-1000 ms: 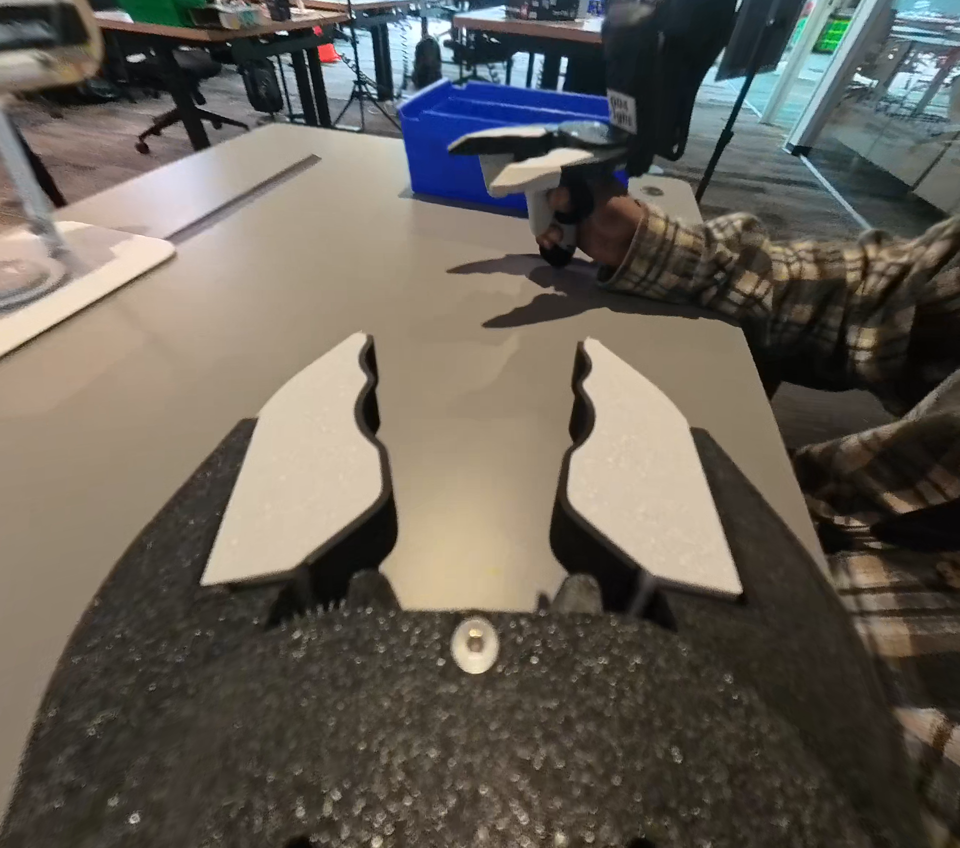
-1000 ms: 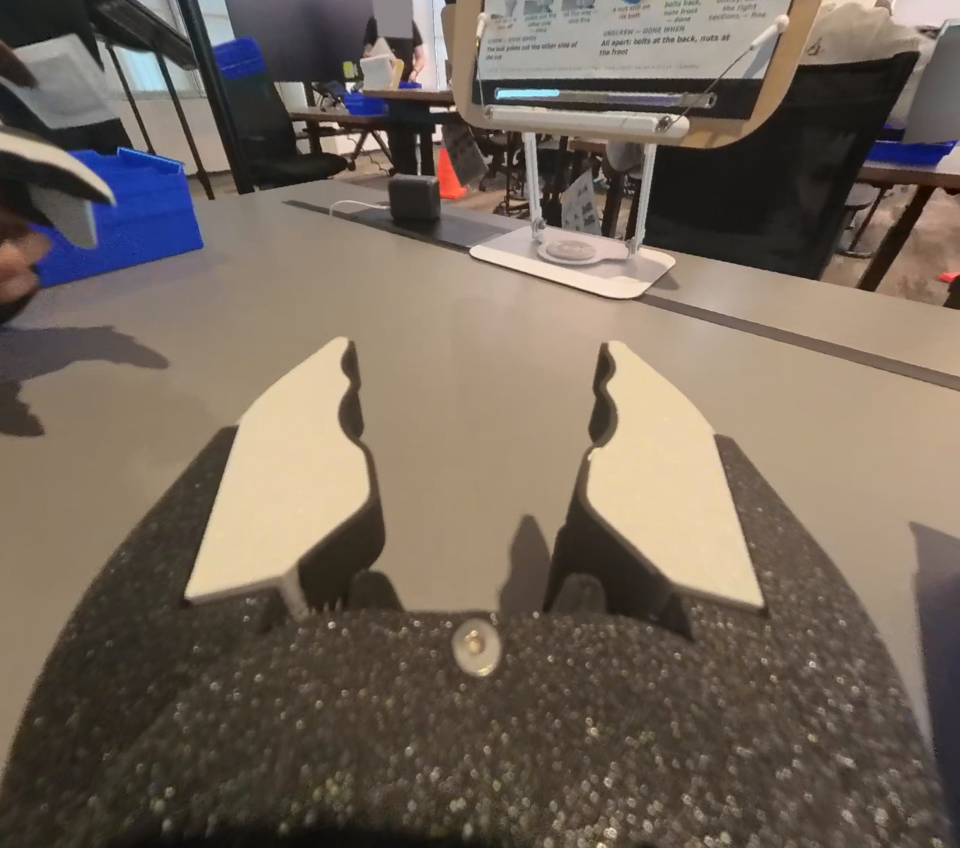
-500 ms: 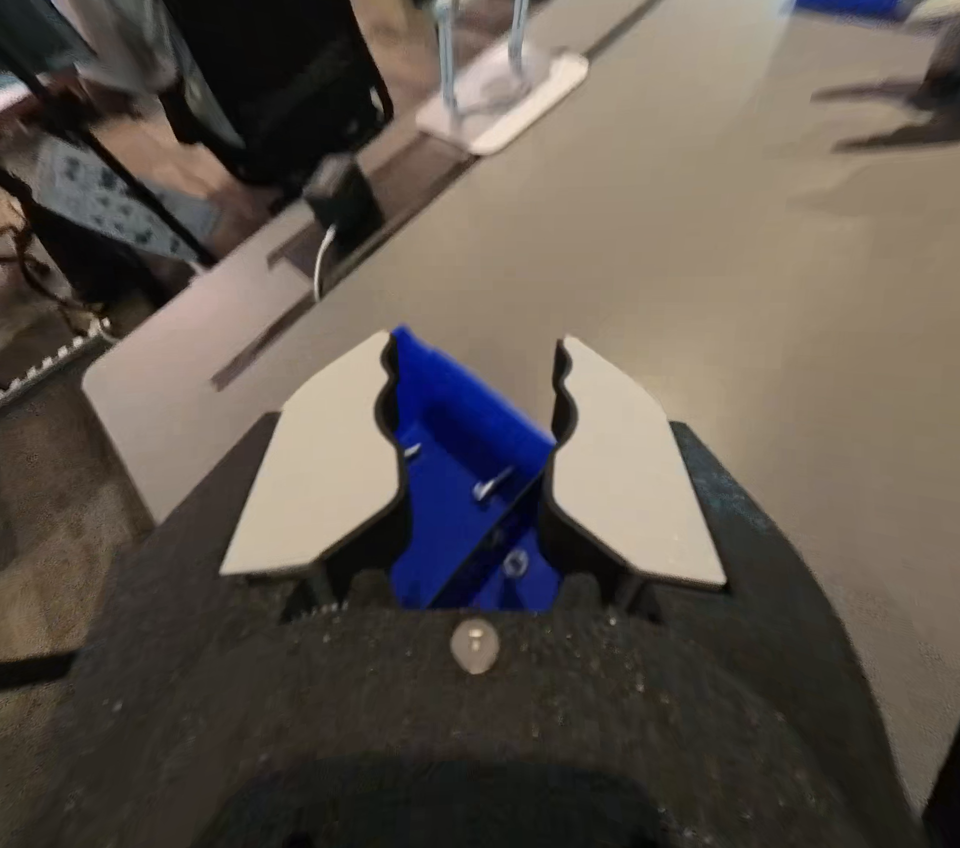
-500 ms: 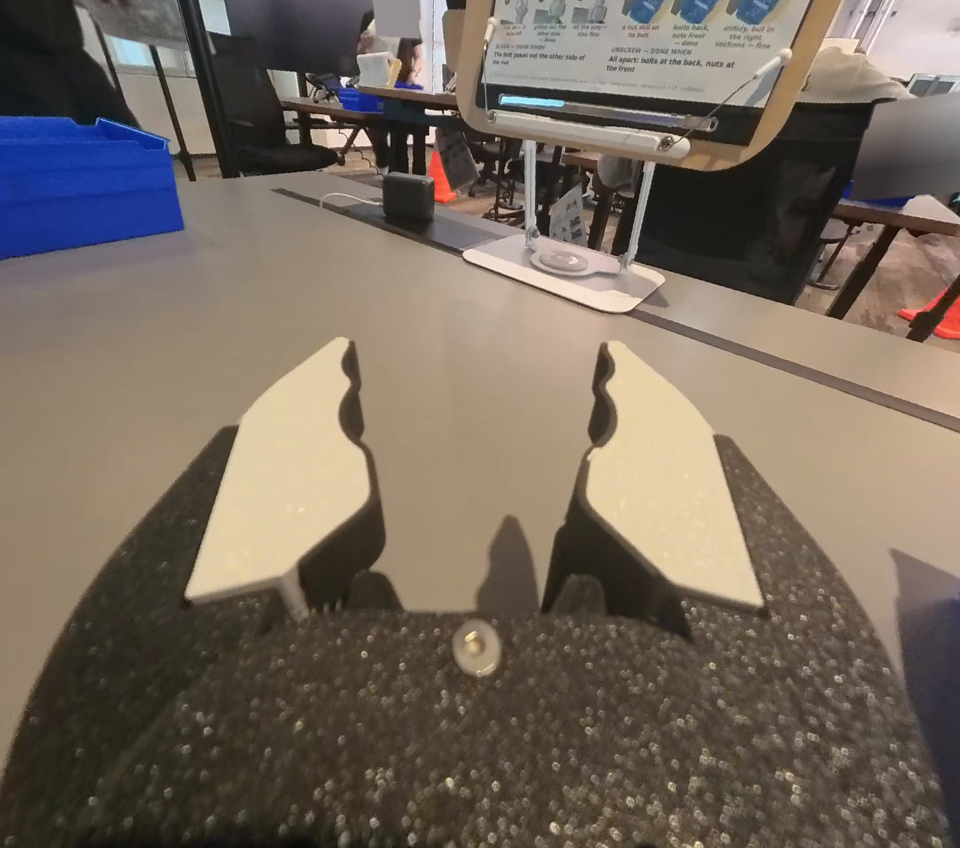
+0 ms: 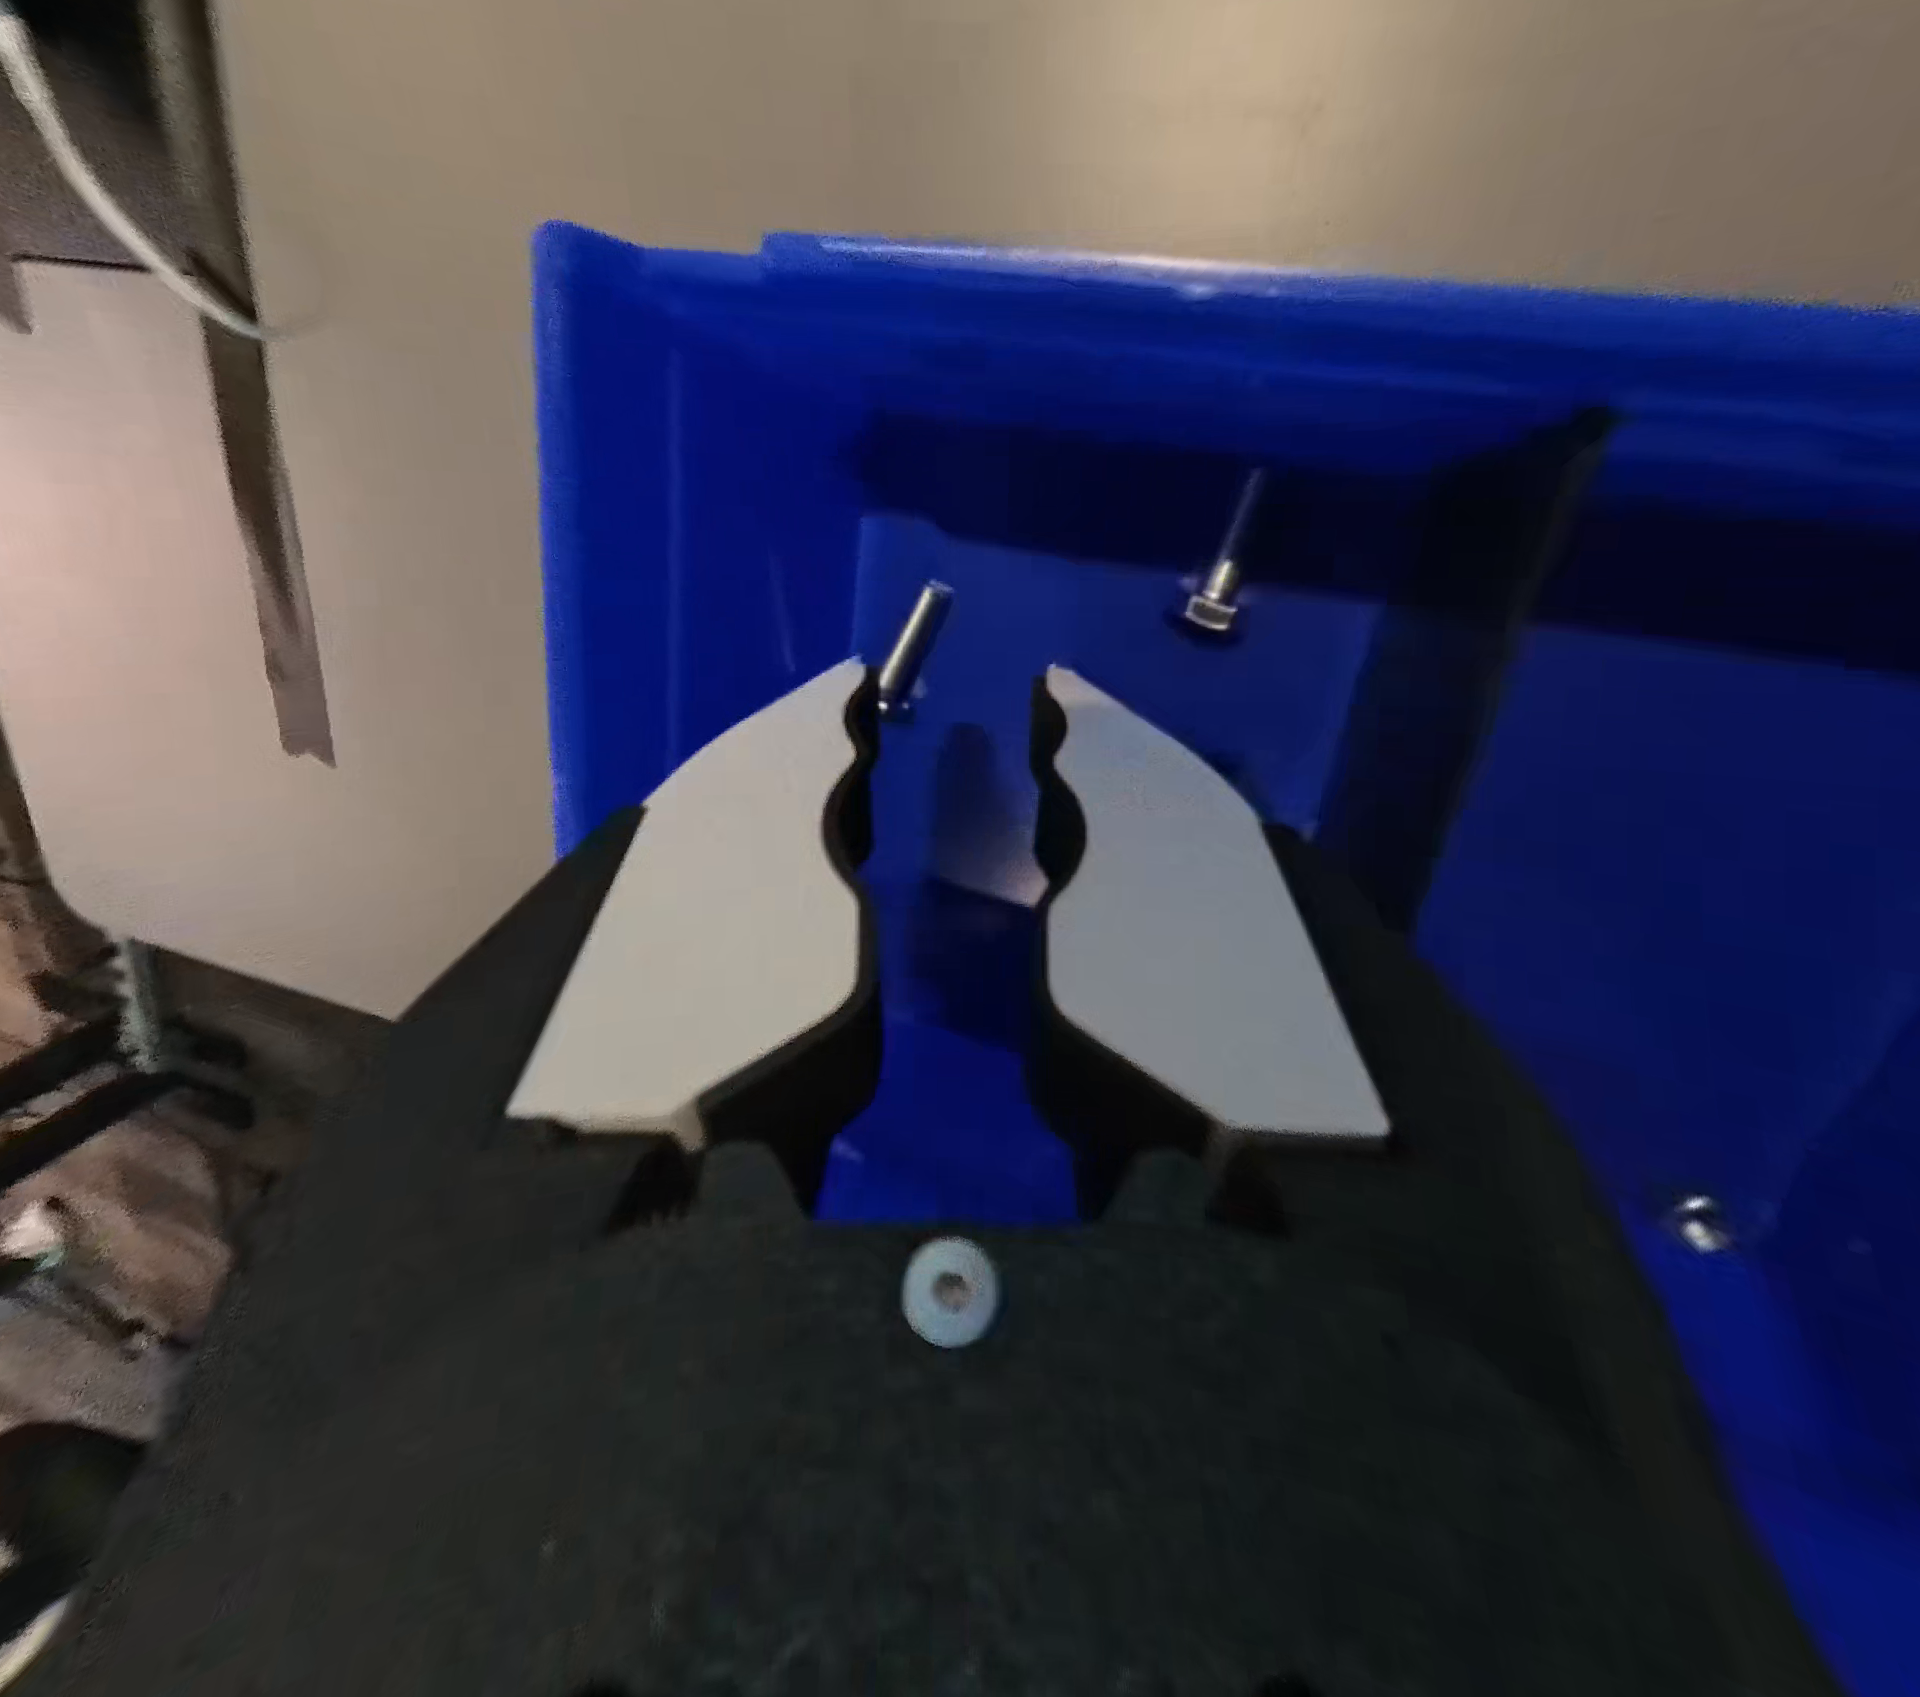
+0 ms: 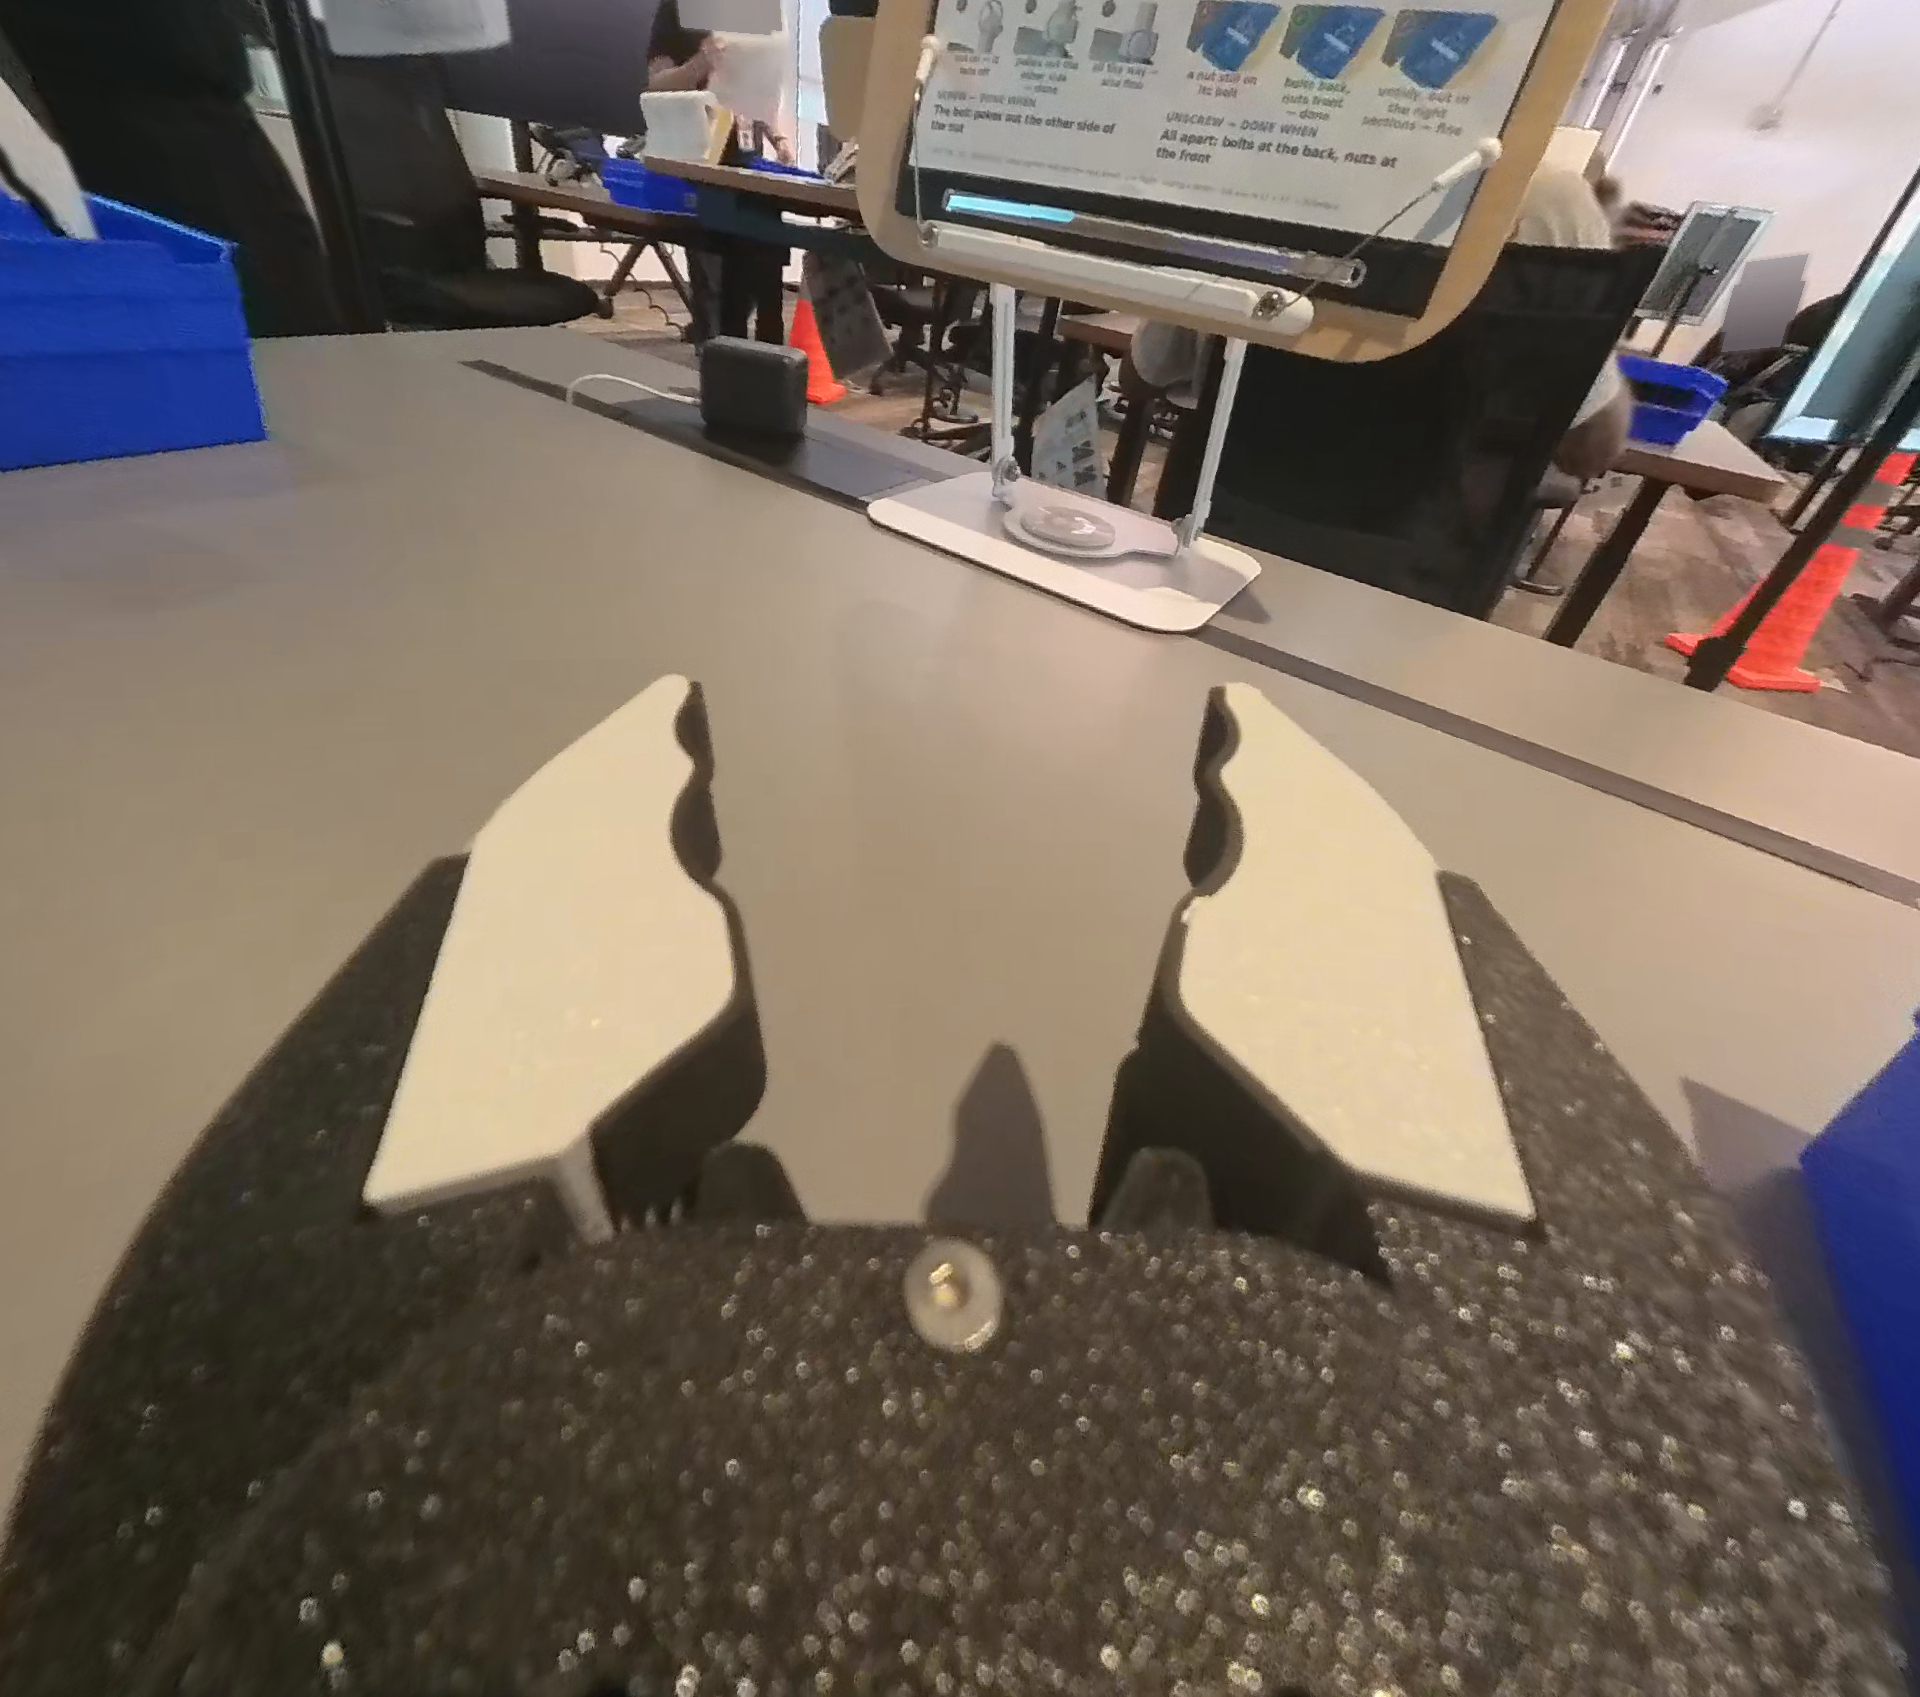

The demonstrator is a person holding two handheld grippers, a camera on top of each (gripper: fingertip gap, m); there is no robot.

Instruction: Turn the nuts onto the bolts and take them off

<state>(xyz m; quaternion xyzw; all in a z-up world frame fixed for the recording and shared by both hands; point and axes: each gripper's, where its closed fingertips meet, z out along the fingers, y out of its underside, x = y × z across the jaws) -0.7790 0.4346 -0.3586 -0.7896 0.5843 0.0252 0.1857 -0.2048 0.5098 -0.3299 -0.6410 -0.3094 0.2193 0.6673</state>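
The grey surface is the biggest thing in either view, and both tools work over it. On it in the left wrist view sits a blue bin, split by an inner wall into sections — presumably to keep bolts and nuts apart. The left hand-held gripper hangs over the section at the bin's 10 o'clock corner, jaws parted with nothing between them, pointed down so the camera looks straight at the parts. Just off its left fingertip, at about 11 o'clock, a bolt leans head-down; it looks like the likely pick, and the jaws would have to shift slightly left to straddle it. A second bolt lies toward 1 o'clock, well apart from the first. A small nut rests in the neighbouring section at 4 o'clock. The right hand-held gripper idles low over bare surface, jaws wide and empty, seemingly waiting for its nut. Beyond it at 12 o'clock, a propped instruction board faces the person.
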